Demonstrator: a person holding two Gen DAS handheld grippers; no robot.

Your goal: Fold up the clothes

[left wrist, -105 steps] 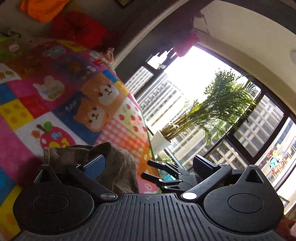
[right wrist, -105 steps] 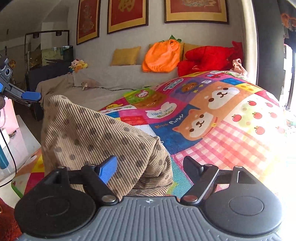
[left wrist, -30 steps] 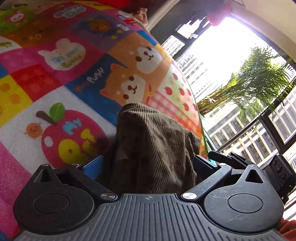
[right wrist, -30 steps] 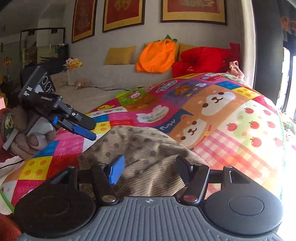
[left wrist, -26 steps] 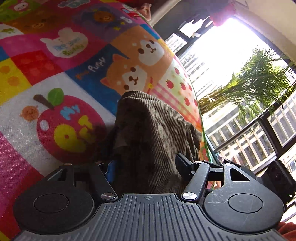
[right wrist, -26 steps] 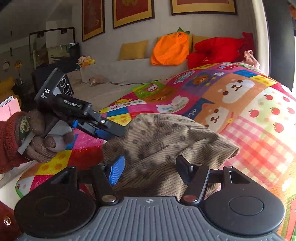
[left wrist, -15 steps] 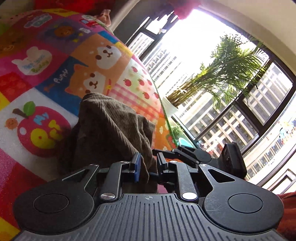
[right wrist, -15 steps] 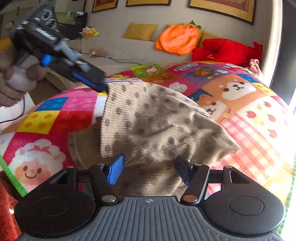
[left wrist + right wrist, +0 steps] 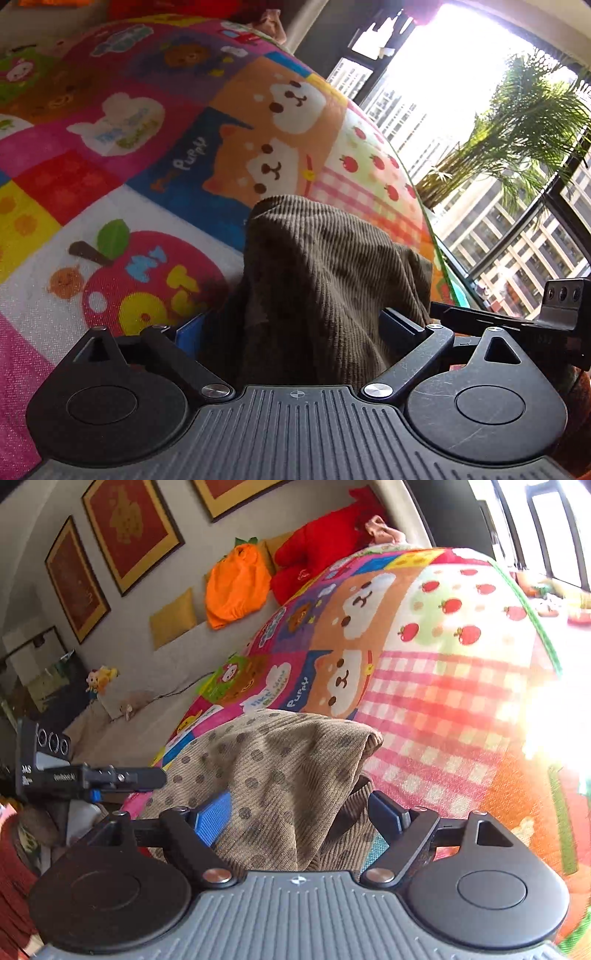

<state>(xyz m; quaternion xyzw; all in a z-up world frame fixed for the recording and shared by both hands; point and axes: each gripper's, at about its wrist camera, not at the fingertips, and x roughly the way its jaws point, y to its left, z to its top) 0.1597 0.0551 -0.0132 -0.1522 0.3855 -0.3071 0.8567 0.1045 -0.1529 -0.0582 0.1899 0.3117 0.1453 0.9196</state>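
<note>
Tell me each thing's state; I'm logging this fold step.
Left tongs: open, fingers either side of the cloth.
Right tongs: open, cloth between the fingers.
Dotted corduroy garment: bunched in a loose heap on the mat, not folded flat.
Play mat: spread flat under the garment.
</note>
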